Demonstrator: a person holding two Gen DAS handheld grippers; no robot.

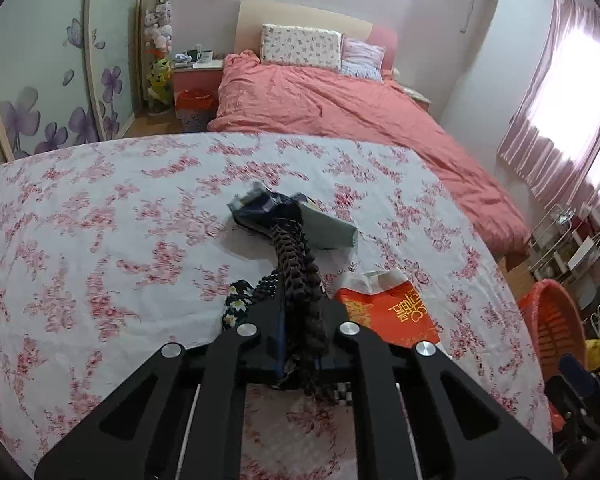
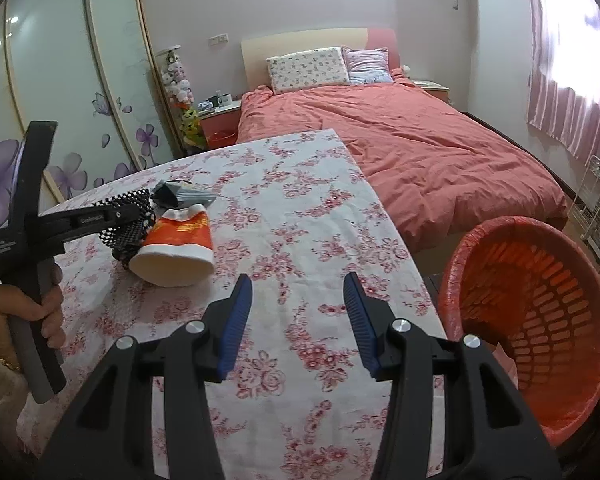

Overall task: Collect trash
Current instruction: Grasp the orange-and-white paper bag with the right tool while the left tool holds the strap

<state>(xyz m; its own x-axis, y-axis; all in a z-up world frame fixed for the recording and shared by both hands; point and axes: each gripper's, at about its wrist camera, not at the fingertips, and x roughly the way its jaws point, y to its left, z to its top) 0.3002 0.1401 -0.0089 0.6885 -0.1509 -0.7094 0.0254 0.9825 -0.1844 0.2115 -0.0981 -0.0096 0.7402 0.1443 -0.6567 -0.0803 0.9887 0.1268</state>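
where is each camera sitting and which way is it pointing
Left wrist: rides the left hand-held gripper, looking down along its shut fingers across the floral table at the dark wrapper and red paper cup; only gripper linkage shows.
Right wrist: rides the right hand-held gripper, fingers apart over the table, orange basket at right; the person's left hand shows.
Shared: table, cup, wrapper, basket, pink bed.

Paper cup (image 2: 176, 248) lies on its side on the desk (image 2: 300, 216) near the left edge; wrapper (image 2: 182, 196) lies just behind it. Basket (image 2: 540, 320) stands off the desk's right edge. Bed (image 2: 420, 152) lies beyond the far edge.
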